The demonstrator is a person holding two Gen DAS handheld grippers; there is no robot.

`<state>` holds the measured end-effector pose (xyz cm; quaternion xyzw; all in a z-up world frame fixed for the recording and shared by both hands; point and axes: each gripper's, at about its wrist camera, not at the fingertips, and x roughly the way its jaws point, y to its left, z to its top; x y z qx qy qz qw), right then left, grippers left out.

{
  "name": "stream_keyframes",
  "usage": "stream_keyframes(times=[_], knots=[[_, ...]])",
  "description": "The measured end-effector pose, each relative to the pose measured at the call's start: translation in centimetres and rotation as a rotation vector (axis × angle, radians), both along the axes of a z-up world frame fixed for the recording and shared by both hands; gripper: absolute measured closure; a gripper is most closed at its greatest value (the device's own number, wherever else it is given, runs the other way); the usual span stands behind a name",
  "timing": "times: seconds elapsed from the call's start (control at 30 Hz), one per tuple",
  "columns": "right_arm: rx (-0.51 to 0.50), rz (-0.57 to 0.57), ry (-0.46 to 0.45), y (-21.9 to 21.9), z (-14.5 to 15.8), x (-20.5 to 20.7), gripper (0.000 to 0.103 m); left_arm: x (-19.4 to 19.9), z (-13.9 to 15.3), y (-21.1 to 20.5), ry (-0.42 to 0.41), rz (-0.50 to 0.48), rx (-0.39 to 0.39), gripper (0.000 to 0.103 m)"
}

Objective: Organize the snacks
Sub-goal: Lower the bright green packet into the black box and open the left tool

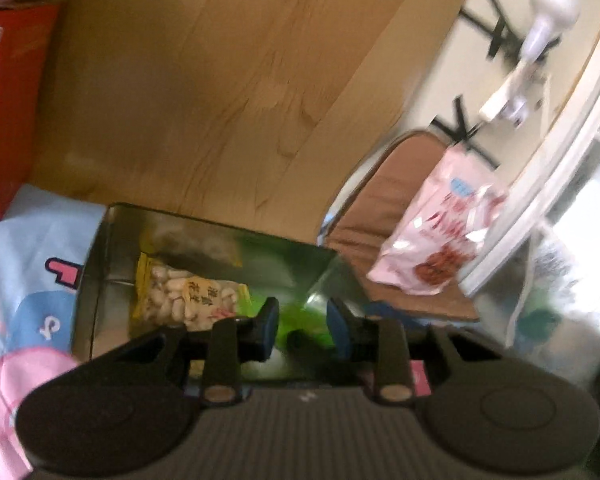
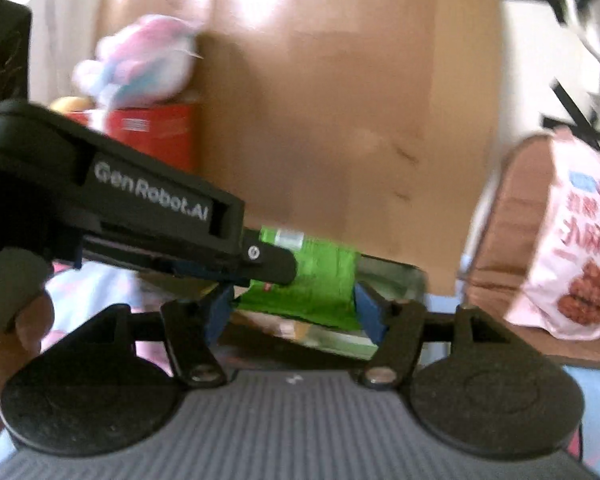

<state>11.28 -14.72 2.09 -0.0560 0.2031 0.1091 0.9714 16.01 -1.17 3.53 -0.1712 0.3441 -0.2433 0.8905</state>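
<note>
Currently the right gripper (image 2: 292, 308) fingers clamp a crinkled green foil snack packet (image 2: 312, 280) above the shiny rectangular metal tin (image 1: 100, 280); left gripper (image 1: 302, 330) fingers stand slightly apart, empty.

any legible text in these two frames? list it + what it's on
"GenRobot.AI": on the left hand-held gripper, white lettering on its black body.
Pink snack bag: large red characters and a small blue badge, too blurred to read.
Yellow peanut packet in the metal tin: dark characters on the label, not readable.
Green packet: white label patch, unreadable.
Red box: white label, unreadable.
</note>
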Motion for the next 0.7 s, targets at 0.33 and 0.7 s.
stream_keyframes(times=[0.33, 0.7], knots=[[0.375, -0.122, 0.081, -8.8, -1.5, -5.1, 0.034, -6.2, -0.2, 4.9, 0.010, 0.020, -0.081, 0.064], [0.448, -0.090, 0.203, -9.2, -4.2, -10.6, 0.038, -9.1, -2.5, -0.6, 0.067, -0.156, -0.036, 0.067]])
